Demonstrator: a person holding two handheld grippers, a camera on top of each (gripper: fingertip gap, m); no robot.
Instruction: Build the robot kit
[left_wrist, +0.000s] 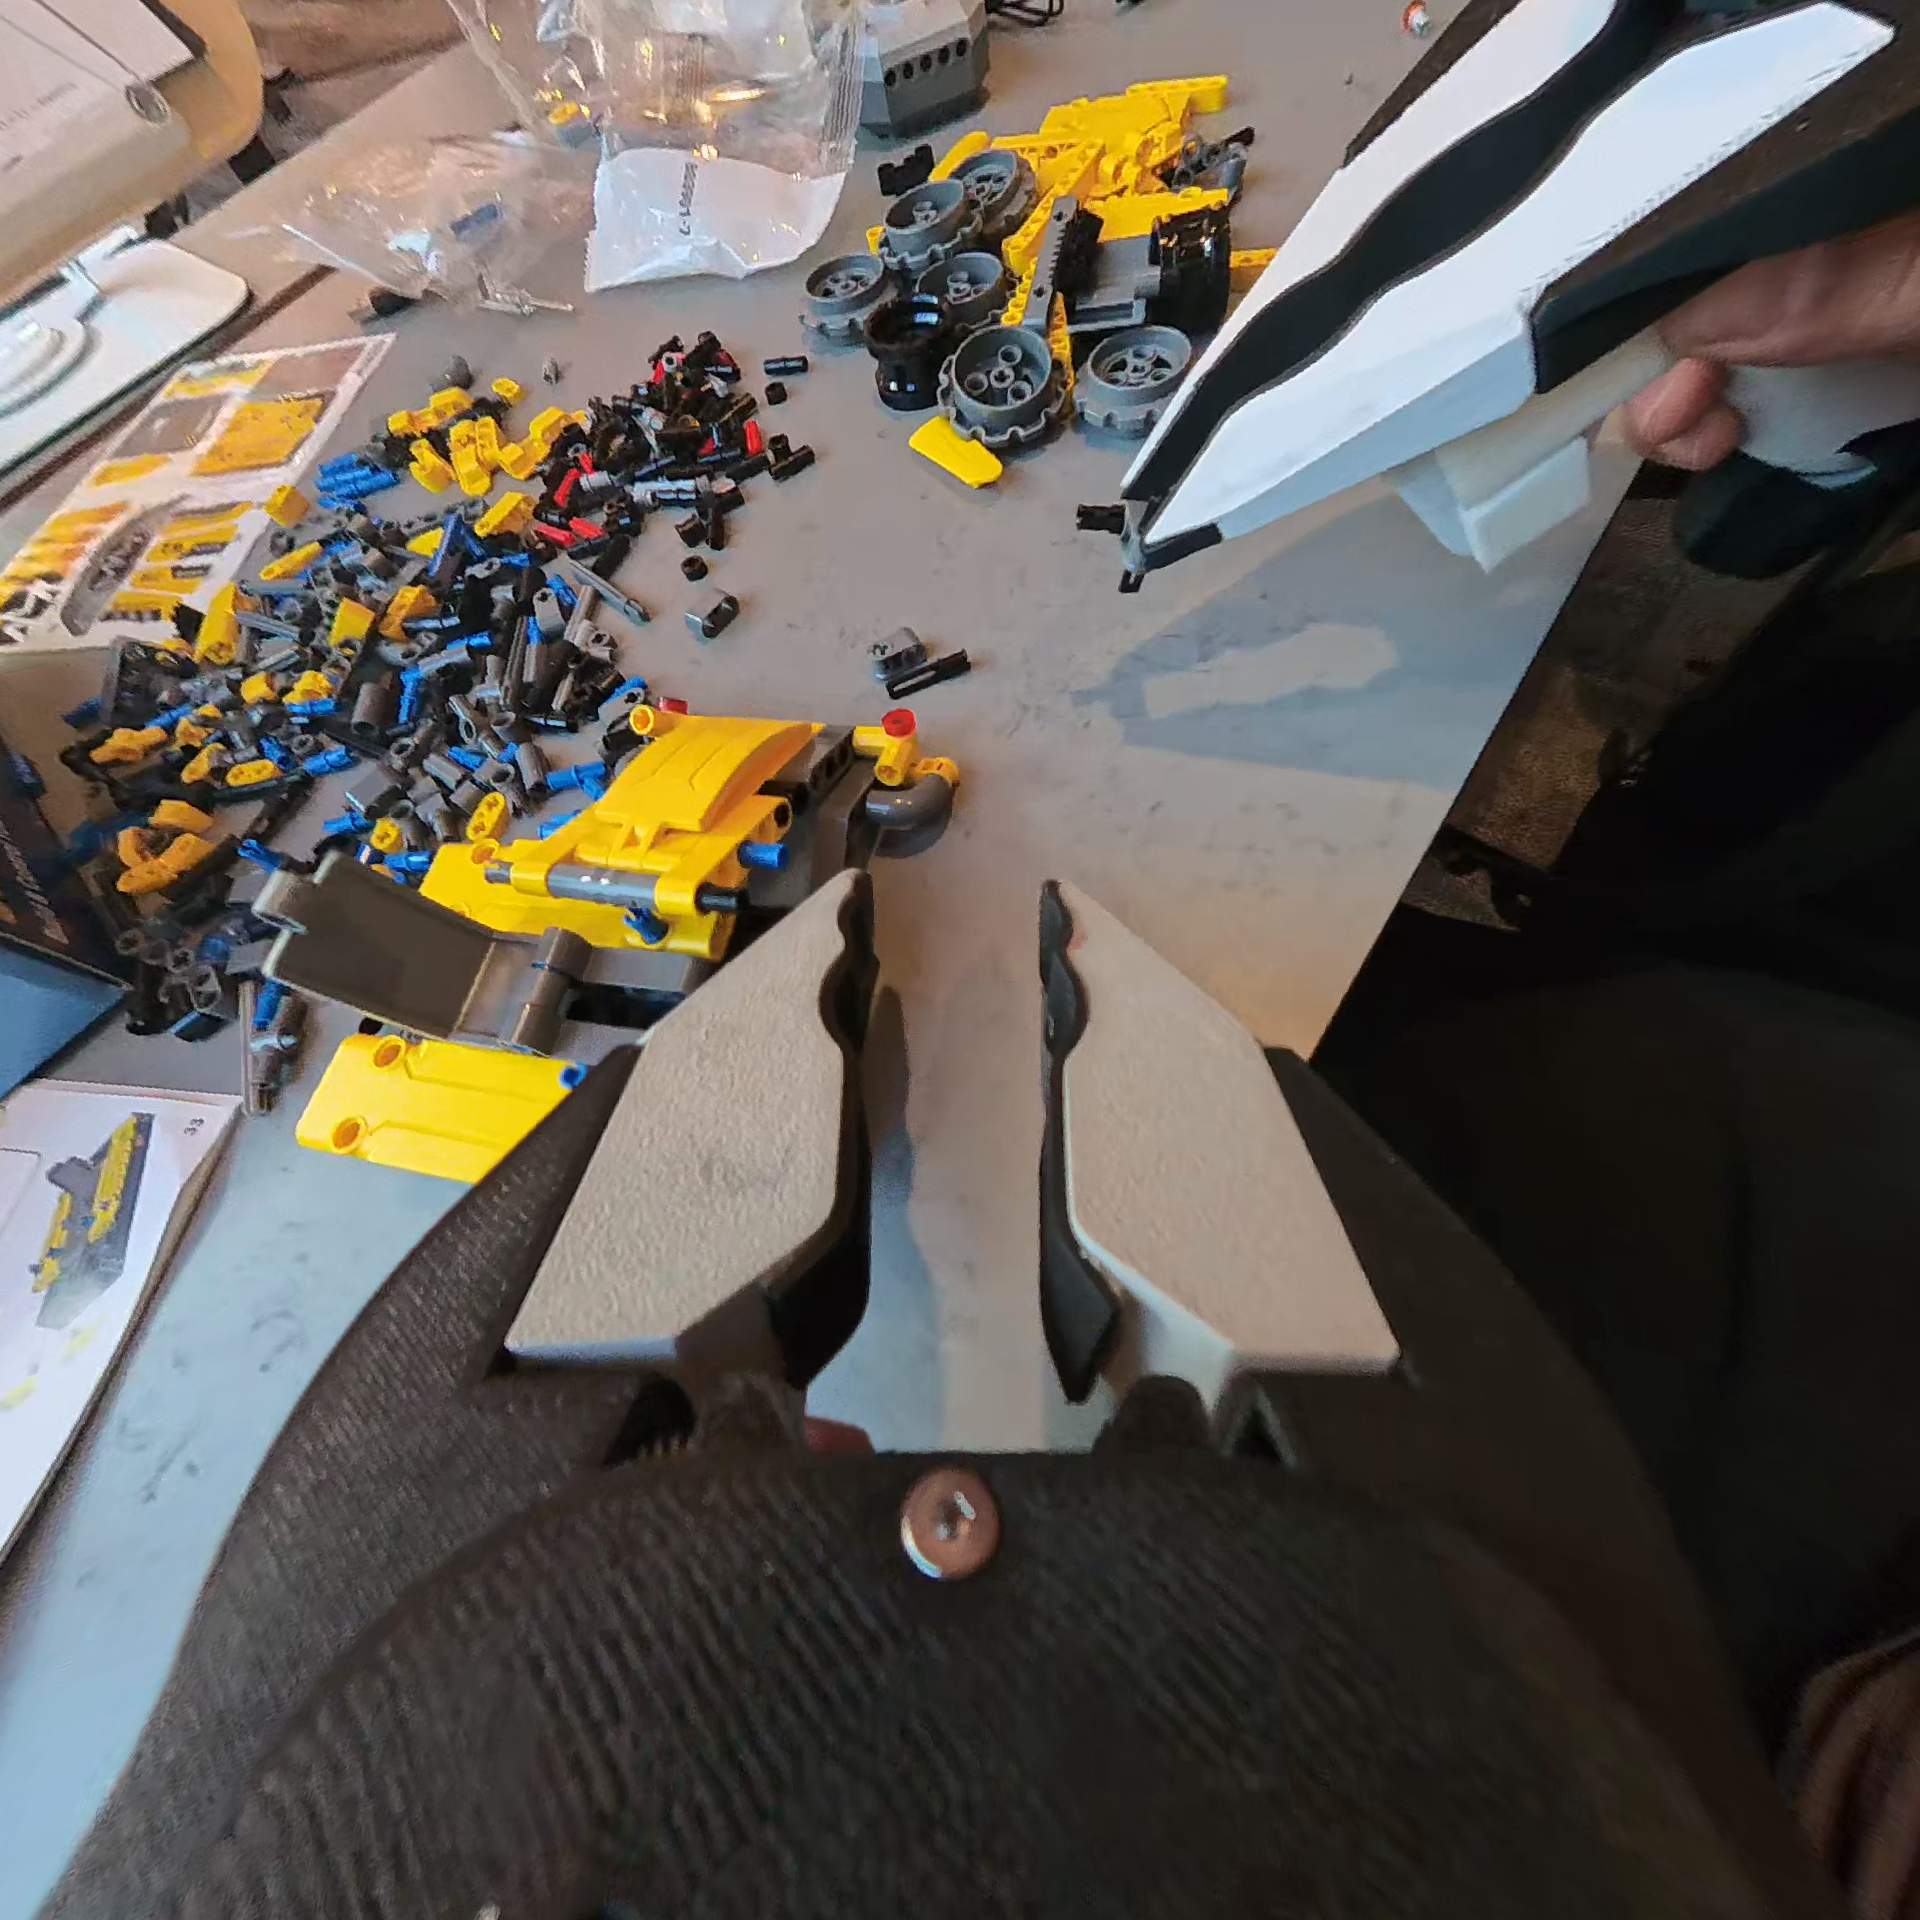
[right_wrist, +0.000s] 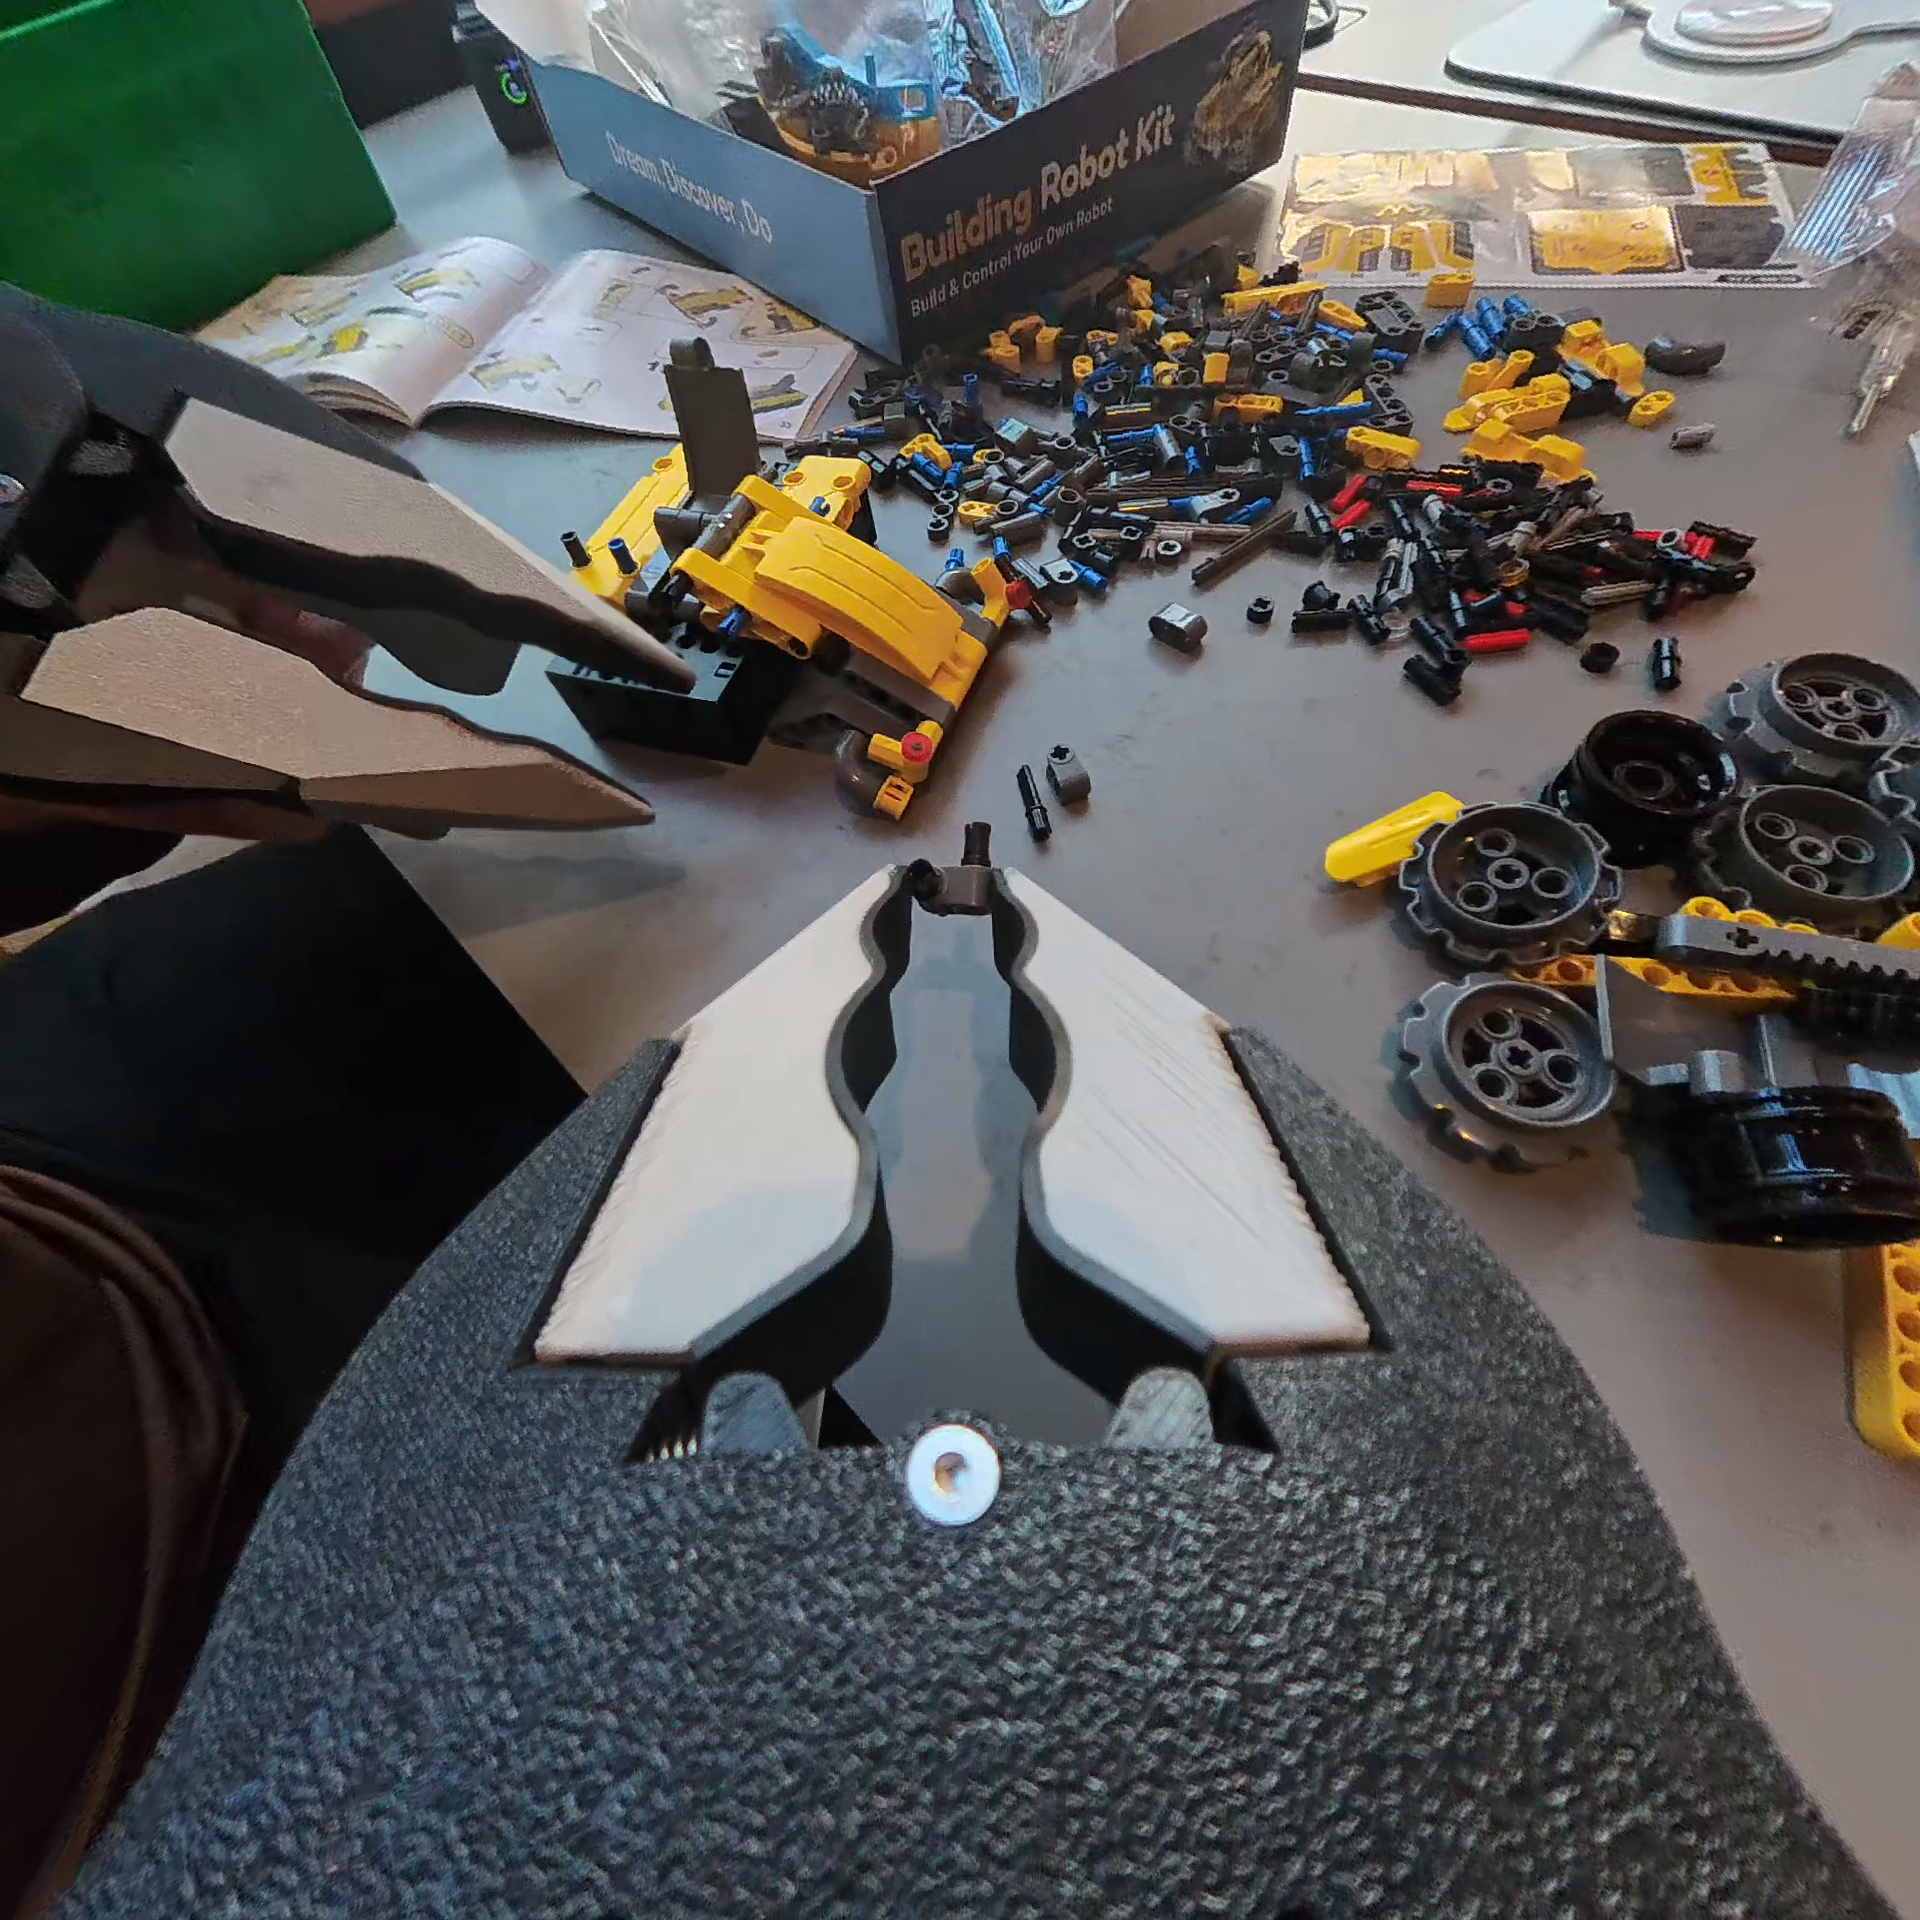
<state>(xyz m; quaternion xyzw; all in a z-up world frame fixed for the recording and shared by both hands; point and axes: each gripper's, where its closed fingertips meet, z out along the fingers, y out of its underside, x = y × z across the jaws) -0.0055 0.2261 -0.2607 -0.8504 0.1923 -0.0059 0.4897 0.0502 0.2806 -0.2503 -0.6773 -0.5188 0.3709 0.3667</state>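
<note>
The right gripper (right_wrist: 954, 883) is clamped on a small grey connector (right_wrist: 954, 886), raised above the table (right_wrist: 1195, 790). The left gripper (left_wrist: 956, 894) stands apart, empty, just beside the yellow model (left_wrist: 665, 831).

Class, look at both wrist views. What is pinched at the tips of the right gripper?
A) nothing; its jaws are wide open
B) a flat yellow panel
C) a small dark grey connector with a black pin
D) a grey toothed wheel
C: the right gripper has its jaws closed on a small dark grey connector with a black pin sticking out, held above the grey table.
</note>
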